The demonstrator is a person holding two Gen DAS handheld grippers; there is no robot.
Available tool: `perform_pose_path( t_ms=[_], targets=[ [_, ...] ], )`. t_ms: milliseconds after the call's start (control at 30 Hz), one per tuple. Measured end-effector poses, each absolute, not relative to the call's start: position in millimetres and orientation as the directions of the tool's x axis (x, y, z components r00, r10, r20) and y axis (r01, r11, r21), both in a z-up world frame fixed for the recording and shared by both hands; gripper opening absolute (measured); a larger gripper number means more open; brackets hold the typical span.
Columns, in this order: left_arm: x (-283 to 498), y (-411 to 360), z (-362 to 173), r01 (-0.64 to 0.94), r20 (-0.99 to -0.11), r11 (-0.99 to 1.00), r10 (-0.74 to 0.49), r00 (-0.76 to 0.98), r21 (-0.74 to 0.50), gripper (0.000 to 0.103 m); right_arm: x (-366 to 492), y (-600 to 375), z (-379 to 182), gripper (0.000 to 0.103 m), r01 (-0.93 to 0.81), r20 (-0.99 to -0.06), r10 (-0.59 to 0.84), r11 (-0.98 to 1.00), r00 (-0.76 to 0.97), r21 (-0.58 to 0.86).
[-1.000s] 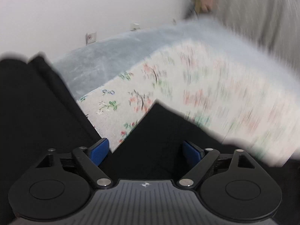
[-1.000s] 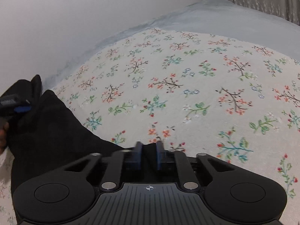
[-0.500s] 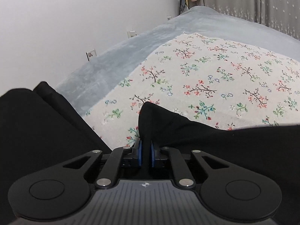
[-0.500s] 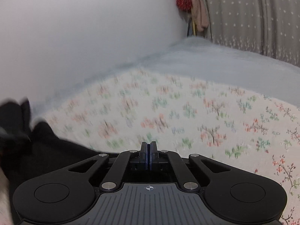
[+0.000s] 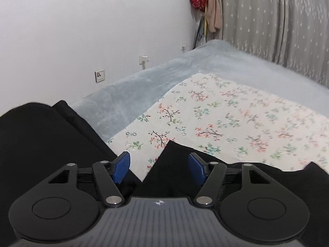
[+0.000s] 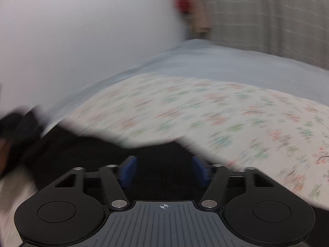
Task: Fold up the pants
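Pants [image 5: 41,144] lie black on the bed's flowered cloth [image 5: 226,111]; our left tool [image 5: 159,165] and right tool [image 6: 164,169] are opening, gripping nothing; we should regrip matching corners evenly.

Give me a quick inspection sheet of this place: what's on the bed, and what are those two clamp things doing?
Surface: floral sheet over a grey-blue blanket.
Job's things: black pants lying on the sheet.
Clutter: nothing seen.
Grippers: left gripper jaws opening, pants corner between them, unpinched; right gripper jaws opening over the pants, view blurred.
Cables: nothing seen.
Surroundings: white wall with sockets, grey curtain, hanging clothes.
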State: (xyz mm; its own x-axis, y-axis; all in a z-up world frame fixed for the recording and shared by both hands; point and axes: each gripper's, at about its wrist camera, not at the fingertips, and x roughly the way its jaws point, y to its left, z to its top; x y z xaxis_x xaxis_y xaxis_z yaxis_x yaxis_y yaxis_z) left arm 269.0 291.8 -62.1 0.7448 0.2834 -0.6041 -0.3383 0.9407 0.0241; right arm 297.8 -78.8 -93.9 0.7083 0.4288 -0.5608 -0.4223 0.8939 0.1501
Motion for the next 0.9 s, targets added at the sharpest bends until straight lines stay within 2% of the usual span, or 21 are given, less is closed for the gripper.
perform_pose_path(
  t_ms=[100,167,233,267,300,367,433,500,533,633,767,833,900],
  targets=[
    [257,300,-68,-0.337,-0.64,0.941,0.239,0.73,-0.033,0.072,252,-37,-110,0.063,-0.547,-0.584,0.496,0.831,0.643,0.104],
    [246,310,-71,-0.335,-0.652,0.934,0.18,0.737,-0.121,0.072,232,-11,-121,0.059,-0.593,-0.587,0.491,0.805,0.644,0.023],
    [234,317,-73,-0.319,-0.651,0.924,0.111,0.751,-0.211,0.071,227,11,-132,0.039,-0.617,-0.6,0.487,0.787,0.635,-0.015],
    [229,319,-75,-0.306,-0.653,0.923,0.084,0.753,-0.233,0.071,224,21,-138,0.014,-0.617,-0.62,0.464,0.786,0.633,-0.042],
    [226,318,-78,-0.291,-0.66,0.926,0.063,0.749,-0.242,0.071,223,27,-145,0.007,-0.606,-0.644,0.432,0.793,0.632,-0.063],
    [226,315,-88,-0.271,-0.694,0.938,0.048,0.719,-0.215,0.067,219,30,-155,0.008,-0.606,-0.643,0.431,0.793,0.633,-0.065],
    [230,313,-101,-0.291,-0.734,0.947,0.101,0.671,-0.136,0.06,215,26,-151,0.007,-0.593,-0.628,0.449,0.805,0.636,-0.025],
    [238,316,-110,-0.315,-0.745,0.948,0.177,0.643,-0.046,0.044,210,22,-146,0.004,-0.576,-0.609,0.447,0.817,0.656,-0.021],
    [242,316,-112,-0.313,-0.742,0.95,0.203,0.639,-0.011,0.042,209,22,-146,0.002,-0.573,-0.609,0.439,0.819,0.661,-0.032],
    [249,319,-114,-0.307,-0.741,0.951,0.22,0.634,0.019,0.041,209,29,-159,0.0,-0.575,-0.647,0.413,0.817,0.641,-0.048],
    [250,311,-112,-0.32,-0.728,0.944,0.273,0.629,0.077,0.041,213,25,-155,0.007,-0.548,-0.659,0.425,0.836,0.621,0.023],
    [248,307,-106,-0.348,-0.702,0.93,0.327,0.633,0.12,0.042,204,19,-144,0.008,-0.54,-0.637,0.436,0.841,0.636,0.037],
    [239,302,-92,-0.357,-0.671,0.927,0.338,0.66,0.116,0.042,192,-2,-131,0.008,-0.519,-0.581,0.481,0.847,0.657,0.114]
  ],
)
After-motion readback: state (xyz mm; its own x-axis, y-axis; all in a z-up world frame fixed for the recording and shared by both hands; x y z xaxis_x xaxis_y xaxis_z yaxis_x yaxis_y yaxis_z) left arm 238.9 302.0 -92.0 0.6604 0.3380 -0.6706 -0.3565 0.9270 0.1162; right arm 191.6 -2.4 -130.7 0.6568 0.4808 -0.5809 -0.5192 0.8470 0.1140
